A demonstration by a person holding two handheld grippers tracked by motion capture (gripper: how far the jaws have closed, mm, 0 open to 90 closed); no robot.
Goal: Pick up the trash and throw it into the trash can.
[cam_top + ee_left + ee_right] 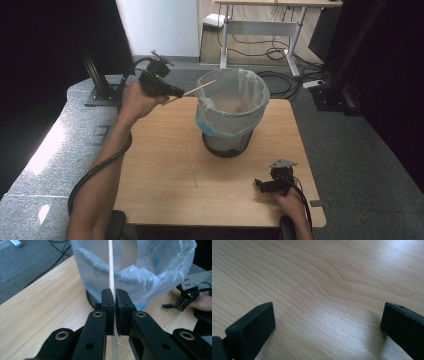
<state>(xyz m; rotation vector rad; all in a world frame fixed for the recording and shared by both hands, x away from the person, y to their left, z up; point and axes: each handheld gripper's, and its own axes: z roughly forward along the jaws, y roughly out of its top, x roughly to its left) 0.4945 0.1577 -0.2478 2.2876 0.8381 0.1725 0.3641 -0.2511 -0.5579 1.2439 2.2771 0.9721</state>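
My left gripper point(176, 92) is raised at the back left of the table, shut on a thin wooden stick point(200, 88) whose far end reaches over the rim of a mesh bin point(231, 112) lined with a clear plastic bag. In the left gripper view the stick point(111, 267) runs up between the closed jaws of my left gripper point(115, 293) toward the bag point(150, 272). A second wooden stick point(191, 164) lies flat on the table in front of the bin. My right gripper point(260, 184) rests low near the front right, jaws wide open over bare wood point(327, 315).
The wooden table point(155, 200) stands on grey carpet. Behind it are a white desk frame point(260, 27) and cables on the floor point(280, 80). Black frame posts point(97, 75) rise at left and right. The person's right hand point(203, 301) shows beside the bin.
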